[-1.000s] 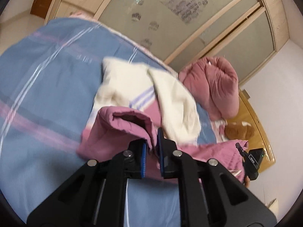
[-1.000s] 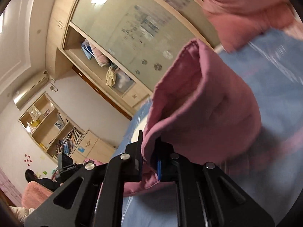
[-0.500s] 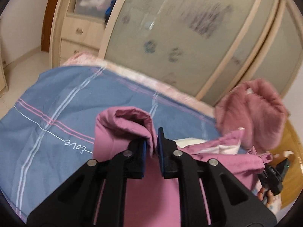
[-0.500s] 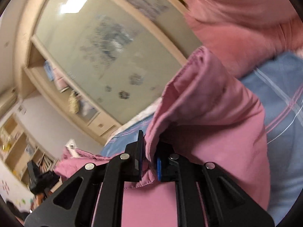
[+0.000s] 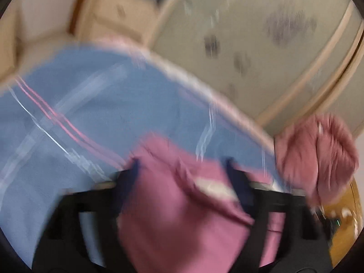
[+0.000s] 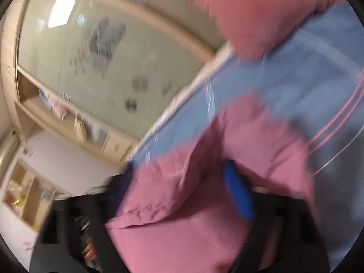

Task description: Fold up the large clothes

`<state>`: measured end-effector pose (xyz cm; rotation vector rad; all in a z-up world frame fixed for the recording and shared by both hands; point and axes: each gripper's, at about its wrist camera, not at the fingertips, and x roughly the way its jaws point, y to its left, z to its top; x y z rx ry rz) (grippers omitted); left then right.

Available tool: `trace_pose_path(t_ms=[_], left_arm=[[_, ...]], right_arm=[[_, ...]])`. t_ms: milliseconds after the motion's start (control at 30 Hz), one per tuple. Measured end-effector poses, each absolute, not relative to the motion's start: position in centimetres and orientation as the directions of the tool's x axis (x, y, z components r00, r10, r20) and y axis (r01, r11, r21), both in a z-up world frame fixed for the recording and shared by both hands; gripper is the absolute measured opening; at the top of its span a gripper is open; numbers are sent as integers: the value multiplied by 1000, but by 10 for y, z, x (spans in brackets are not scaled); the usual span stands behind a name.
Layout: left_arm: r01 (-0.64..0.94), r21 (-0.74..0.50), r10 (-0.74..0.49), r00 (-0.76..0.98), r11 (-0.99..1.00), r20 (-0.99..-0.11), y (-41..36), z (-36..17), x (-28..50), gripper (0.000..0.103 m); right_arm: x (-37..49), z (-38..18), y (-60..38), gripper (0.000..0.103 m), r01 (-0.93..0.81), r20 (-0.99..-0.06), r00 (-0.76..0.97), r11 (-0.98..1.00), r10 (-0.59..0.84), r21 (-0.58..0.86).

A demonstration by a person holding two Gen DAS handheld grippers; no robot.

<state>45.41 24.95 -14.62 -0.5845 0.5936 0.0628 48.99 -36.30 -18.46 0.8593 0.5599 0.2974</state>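
pink garment (image 5: 182,216) lies crosswise on blue bedsheet (image 5: 102,113), loose between both grippers' opening jaws.

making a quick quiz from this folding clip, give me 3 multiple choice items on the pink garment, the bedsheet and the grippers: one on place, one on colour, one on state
1. Where does the pink garment lie?
A. on the bed
B. on the floor
C. on a wardrobe shelf

2. What colour is the bedsheet?
A. green
B. blue with pink and white stripes
C. plain white

3. How do the jaws of the left gripper and right gripper stand?
A. both clamped on a fold
B. only one apart
C. both apart, cloth between them

Answers:
1 A, the garment spreads over the sheet in both views.
2 B, blue cloth with stripes surrounds the garment.
3 C, both pairs of jaws are opening, spread wide with pink cloth lying loose between them.
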Motion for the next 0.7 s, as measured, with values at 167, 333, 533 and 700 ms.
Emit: trace_pose_path(t_ms=[167,333,533,700], left_arm=[[-98,-494,-155,882,864,-445,242,-93,411,86],[90,-330,-277,767,940,-579,142,-106,405,79],[236,-126,-248,612,964,-751,49,-147,436,73],[142,-189,-236,566,972,-790,60,-169,493,74]], right_arm=[[456,-139,-333,94,-146,-333,816,726,472,672],[441,-118,-209,76,-326,-518,728,892,448,313],[477,-151,-108,71,-374,-699,668,927,256,-18],[521,-156,-114,71,-284,-684,709,958,173,-52]])
